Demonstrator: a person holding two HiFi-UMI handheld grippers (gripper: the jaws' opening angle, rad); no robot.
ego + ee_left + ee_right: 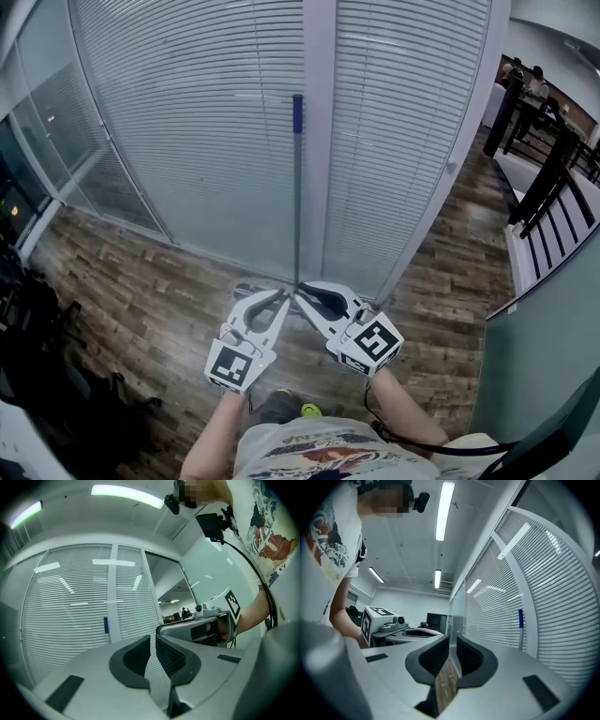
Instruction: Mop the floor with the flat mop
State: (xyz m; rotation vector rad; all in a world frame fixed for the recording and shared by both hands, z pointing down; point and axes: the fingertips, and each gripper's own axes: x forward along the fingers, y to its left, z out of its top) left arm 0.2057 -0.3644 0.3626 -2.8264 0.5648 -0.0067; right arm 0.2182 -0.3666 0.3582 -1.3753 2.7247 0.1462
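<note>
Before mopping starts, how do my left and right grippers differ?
The left gripper lies left of the mop handle, pointing rightward; the right gripper lies right of it, pointing leftward. The left gripper's marker sits near square; the right gripper's is turned cornerwise. Both are shut, empty, off the mop handle.

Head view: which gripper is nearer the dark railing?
The right gripper, at the mop handle's right; the left gripper sits farther from the railing.

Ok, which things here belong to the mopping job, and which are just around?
Job: flat mop upright against the window post; wood floor; left gripper and right gripper, both shut, empty.
Around: black railing; dark gear at left; people far off.
</note>
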